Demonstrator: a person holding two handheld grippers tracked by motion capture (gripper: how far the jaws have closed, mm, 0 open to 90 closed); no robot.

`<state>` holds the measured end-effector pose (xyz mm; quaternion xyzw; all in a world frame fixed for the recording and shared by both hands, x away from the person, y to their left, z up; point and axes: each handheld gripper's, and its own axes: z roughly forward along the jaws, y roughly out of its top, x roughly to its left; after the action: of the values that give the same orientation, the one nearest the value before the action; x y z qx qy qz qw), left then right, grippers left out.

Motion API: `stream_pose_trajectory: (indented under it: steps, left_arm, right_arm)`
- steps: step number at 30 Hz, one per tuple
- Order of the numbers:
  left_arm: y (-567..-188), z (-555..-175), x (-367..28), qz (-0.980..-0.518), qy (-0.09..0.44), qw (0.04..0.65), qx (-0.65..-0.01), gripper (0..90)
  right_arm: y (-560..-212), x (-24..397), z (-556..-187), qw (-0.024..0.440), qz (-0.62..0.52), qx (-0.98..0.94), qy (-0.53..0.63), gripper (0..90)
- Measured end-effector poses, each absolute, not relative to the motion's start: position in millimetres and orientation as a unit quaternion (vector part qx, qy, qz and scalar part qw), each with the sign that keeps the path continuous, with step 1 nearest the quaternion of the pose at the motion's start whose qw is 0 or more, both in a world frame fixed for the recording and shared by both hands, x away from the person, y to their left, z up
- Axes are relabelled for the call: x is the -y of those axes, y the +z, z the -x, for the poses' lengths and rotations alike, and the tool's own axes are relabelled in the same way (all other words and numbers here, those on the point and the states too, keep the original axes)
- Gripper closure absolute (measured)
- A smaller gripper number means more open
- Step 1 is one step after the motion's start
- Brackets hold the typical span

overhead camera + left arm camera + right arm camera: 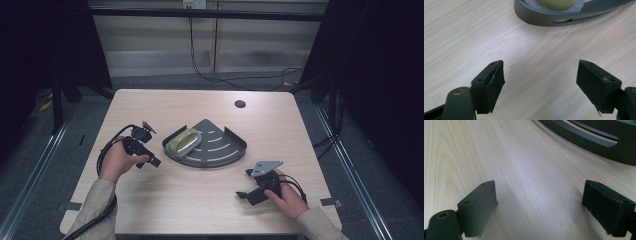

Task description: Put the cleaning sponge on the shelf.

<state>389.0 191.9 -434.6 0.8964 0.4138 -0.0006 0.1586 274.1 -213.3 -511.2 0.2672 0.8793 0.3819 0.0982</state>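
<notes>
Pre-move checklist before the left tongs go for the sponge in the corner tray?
1. Left tongs open with nothing between the jaws: ok.
2. Right tongs open, empty, low over the table: ok.
3. Sponge lies inside the tray, at its left end: ok.
4. Bare table between the left tongs and the tray rim: ok.
5. Left tongs aimed at the sponge: not ok, the sponge sits at the top edge of the left gripper view, the jaws point at the table.
6. Whether the sponge lies loose in the tray: cannot tell.
</notes>
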Motion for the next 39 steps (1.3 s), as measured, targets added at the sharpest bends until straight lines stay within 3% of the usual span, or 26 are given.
stream_pose_trajectory:
  steps: [39]
  left_arm:
    - [-467.5, -353.5, -244.7, -0.878, -0.013, 0.146, -0.455, 22.0]
  right_arm:
    - [-511.2, 213.3, -274.1, 0.098, -0.267, -0.879, 0.382, 11.5]
